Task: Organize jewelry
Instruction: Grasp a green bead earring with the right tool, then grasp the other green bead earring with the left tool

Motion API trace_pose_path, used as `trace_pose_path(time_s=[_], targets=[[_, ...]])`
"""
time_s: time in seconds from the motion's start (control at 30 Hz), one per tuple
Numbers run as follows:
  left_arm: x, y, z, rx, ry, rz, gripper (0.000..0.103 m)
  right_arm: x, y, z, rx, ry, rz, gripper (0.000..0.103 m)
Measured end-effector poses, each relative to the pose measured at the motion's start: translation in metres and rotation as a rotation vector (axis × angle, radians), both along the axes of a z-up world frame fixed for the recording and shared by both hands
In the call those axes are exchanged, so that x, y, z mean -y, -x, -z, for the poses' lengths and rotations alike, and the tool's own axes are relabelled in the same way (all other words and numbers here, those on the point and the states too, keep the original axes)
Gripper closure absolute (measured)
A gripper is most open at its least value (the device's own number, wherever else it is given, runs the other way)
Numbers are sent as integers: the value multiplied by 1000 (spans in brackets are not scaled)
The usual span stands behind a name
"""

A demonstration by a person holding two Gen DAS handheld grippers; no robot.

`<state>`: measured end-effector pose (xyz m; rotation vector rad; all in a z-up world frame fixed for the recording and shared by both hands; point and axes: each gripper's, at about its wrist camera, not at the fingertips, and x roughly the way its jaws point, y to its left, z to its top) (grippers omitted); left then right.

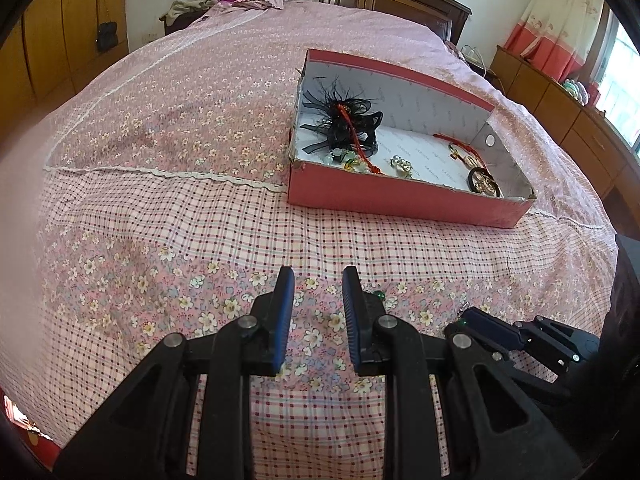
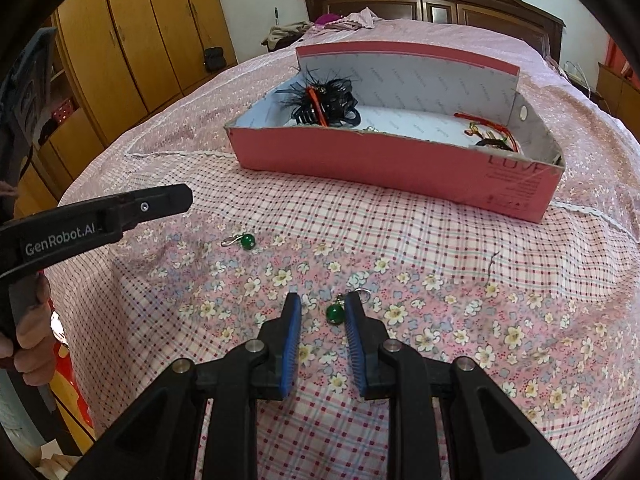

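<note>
A pink floral and checked bedspread (image 1: 168, 184) is covering the bed and filling most of both views, with a white lace seam (image 1: 160, 172) running across it at mid-left. A dark wooden headboard (image 2: 432, 0) is standing at the top of the frame, with crumpled clothes (image 2: 288, 32) lying before it at the upper left, and yellow wooden wardrobes (image 2: 132, 40) are lining the left edge. At the upper right of the left wrist view, a red and white curtain (image 1: 556, 32) is hanging above a low wooden cabinet (image 1: 560, 108).

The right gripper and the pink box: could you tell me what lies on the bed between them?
Only bare bedspread, seen in the right wrist view, separates right gripper from pink box.
</note>
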<state>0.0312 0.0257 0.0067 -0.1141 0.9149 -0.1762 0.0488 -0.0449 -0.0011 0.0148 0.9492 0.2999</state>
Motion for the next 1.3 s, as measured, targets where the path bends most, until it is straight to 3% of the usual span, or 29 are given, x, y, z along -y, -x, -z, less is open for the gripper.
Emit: trace_pose_path(time_s=[0.1,0.83,1.3], targets=[[0,0,0,0,0,1,87,1,0,1,5,8,0,91],[33,3,11,-14,-5,99,87,41,6,-38,111,-41,102,91],[56,2,28,-72,11,132,88,65,12,-43,137,-71,145,91]])
